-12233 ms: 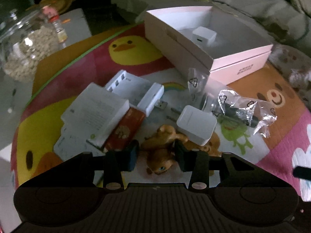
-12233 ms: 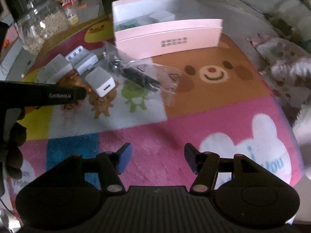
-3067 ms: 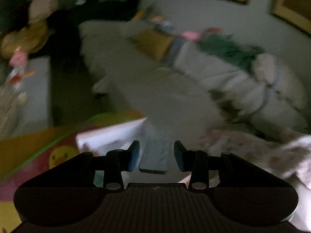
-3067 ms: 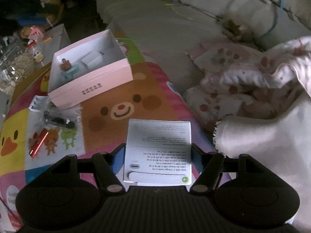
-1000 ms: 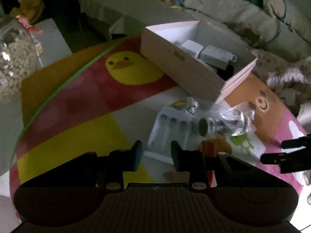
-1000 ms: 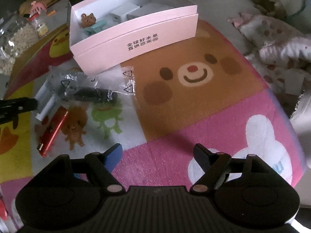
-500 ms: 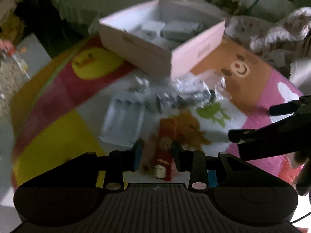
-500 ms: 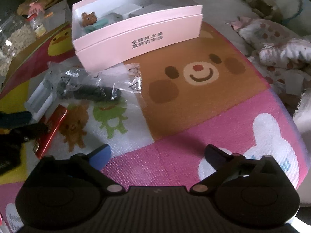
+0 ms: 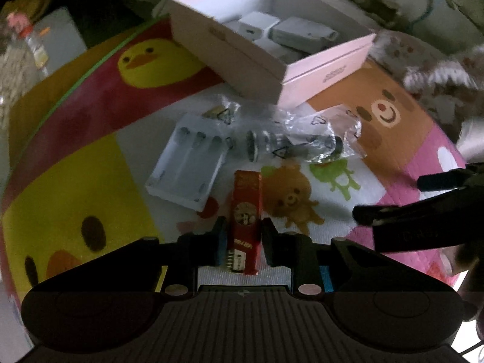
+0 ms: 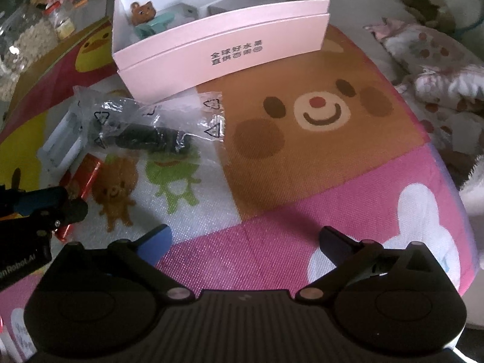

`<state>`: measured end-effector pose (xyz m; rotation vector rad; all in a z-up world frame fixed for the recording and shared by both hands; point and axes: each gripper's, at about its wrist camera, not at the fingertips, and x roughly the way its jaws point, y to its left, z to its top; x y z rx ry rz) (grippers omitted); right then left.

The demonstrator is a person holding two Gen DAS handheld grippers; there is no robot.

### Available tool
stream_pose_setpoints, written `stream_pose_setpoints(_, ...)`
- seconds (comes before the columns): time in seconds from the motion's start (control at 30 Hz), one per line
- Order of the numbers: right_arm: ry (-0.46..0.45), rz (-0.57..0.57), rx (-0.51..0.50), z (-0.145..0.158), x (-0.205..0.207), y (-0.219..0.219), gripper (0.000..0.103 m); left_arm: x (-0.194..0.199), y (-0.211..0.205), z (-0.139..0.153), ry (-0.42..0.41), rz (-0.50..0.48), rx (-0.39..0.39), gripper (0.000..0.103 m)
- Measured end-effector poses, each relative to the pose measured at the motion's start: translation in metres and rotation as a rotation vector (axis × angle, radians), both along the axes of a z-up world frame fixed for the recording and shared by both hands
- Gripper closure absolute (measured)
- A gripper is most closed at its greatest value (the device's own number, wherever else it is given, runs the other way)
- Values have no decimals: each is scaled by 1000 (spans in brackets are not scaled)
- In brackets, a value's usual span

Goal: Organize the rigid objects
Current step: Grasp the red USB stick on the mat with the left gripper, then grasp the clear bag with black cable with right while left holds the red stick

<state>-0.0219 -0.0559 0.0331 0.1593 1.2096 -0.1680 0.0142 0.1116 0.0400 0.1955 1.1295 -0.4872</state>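
A red box [image 9: 245, 211] lies on the cartoon play mat between the fingers of my left gripper [image 9: 242, 239]; the jaws sit close on both its sides, and the box still rests on the mat. It also shows in the right wrist view [image 10: 86, 178], with my left gripper [image 10: 45, 205] over it. The pink box [image 9: 272, 60] at the back holds white chargers and a bear figure [image 10: 142, 12]. A white battery charger [image 9: 189, 163] and a clear bag with a black part [image 9: 290, 145] lie in front of it. My right gripper [image 10: 245, 242] is open and empty above the mat.
A glass jar of pale pieces [image 10: 21, 39] and a small bottle [image 10: 60, 15] stand at the far left off the mat. Blankets and cushions [image 10: 438, 60] lie along the right and back. My right gripper shows at the right in the left wrist view [image 9: 423, 217].
My left gripper has swung from the battery charger to the red box and its jaws now flank it. My right gripper has opened wider and stayed low over the pink part of the mat.
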Motion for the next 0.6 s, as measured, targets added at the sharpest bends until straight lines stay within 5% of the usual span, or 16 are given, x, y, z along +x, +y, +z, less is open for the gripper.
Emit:
stream_pose_setpoints(0.07,-54,22,-33,9,4,2,16,1,2,0,16,26,-6,76)
stream_pose_setpoints(0.27,-114,124,-84,15,39,6,16,-3,7,1,20,67,-17,76)
stream_pose_setpoints(0.43,-107,44,-274,7,64,-6,17,-2,6,0,21,88,-23,76)
stream_pose_setpoints(0.6,-190,54,-169,26,50,-14,17,-3,9,0,20,101,-30,76)
